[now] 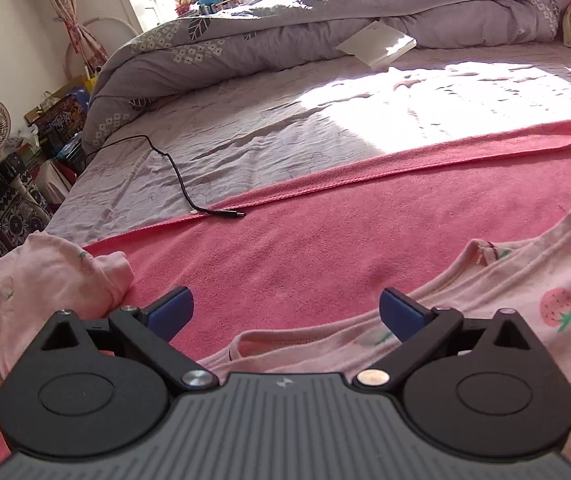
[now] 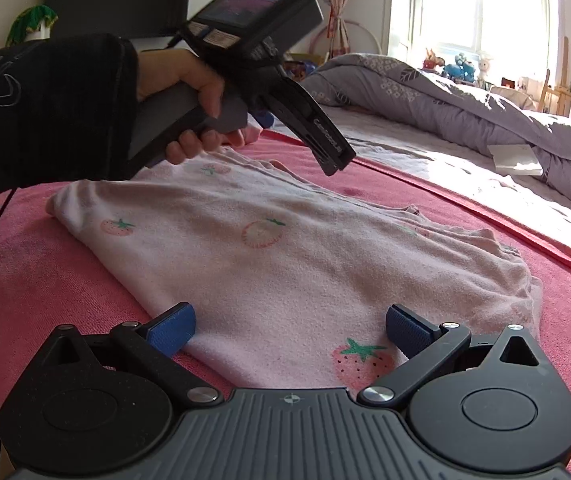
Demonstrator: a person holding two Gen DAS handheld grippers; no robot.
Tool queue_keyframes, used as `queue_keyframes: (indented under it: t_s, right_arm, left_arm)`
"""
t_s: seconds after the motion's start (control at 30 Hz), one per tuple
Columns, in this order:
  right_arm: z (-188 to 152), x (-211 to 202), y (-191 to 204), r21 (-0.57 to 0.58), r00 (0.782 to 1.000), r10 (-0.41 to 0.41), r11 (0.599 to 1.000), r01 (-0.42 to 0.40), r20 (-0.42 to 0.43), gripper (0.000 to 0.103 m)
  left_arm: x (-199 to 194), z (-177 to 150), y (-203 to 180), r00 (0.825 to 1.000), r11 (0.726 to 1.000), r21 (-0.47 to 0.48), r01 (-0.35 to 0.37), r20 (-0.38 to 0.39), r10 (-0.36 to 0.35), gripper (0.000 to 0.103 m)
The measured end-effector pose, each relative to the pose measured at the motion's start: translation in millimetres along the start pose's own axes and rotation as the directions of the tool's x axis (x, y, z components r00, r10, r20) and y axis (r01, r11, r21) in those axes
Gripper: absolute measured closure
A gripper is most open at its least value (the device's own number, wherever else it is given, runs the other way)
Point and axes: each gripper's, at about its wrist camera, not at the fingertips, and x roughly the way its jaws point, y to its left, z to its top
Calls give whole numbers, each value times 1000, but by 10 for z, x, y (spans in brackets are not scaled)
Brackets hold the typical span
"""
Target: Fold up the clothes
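Both my tongs gape empty, left gripper (image 1: 285, 312) low at the neckline and right gripper (image 2: 290, 326) over the hem of the strawberry shirt (image 2: 269, 264) flat on the pink towel (image 2: 565, 320), presumably for pinching.

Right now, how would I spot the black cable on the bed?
Find the pink blanket spread over the lilac sheet. Along its far edge a thin black cable snakes in, its plug resting on the blanket. It is the only dark thing there.
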Motion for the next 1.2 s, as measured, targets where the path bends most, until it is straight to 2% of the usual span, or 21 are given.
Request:
queue_keyframes:
  t_s: [0.2, 0.37, 0.43, 0.53, 0.67, 0.77, 0.87, 1.0, 1.13, 1.2]
  right_arm:
    - [16, 14, 32, -22, 1000, -19, 1000, 19, 0, 0]
    - [19, 33, 46, -33, 1000, -28, 999, 28, 4, 0]
    - [17, 41, 48, -32, 1000, -28, 999, 28, 4, 0]
    - [13, 65, 66, -37, 999, -32, 999, 31, -5, 0]
    - [19, 66, 35, -26, 1000, -22, 999, 22, -2, 0]
    - [22, 57, 24, -22, 1000, -20, 1000, 20, 0, 0]
    - [16, 52, 30, -24, 1000, -21, 1000, 21, 1, 0]
    - [12, 42, 29, -23, 1000, -22, 999, 22, 6, 0]
    - [6, 27, 47, -31, 999, -29, 999, 29, 13, 0]
    - [1, 21, 47, -32, 999, -30, 999, 30, 16, 0]
  left_arm:
    - [-670, -287, -57, 995, 993, 63, 99, 21, -101, 1]
    - [-681, -598, -222, 983, 978, 101, 184, -32, -181, 1]
    - [-599, -653, -245, 980, 976, 98, 196, -46, -192, 1]
    - [-475, -681, -234, 984, 980, 85, 179, -39, -176, 0]
    - [-335, -586, -154, 999, 997, 70, 40, 15, -41, 0]
    - [-210, -497, -81, 998, 998, 44, 47, 30, -49, 0]
    - [2, -310, -41, 999, 1000, 23, -20, 37, 19, 0]
    - [351, -23, 79, 999, 993, -114, -38, -19, 36, 0]
    - [695, 179, 40, 992, 988, -87, -129, -22, 128, 0]
    - [790, 260, 91, 992, 984, -129, -125, -32, 122, 0]
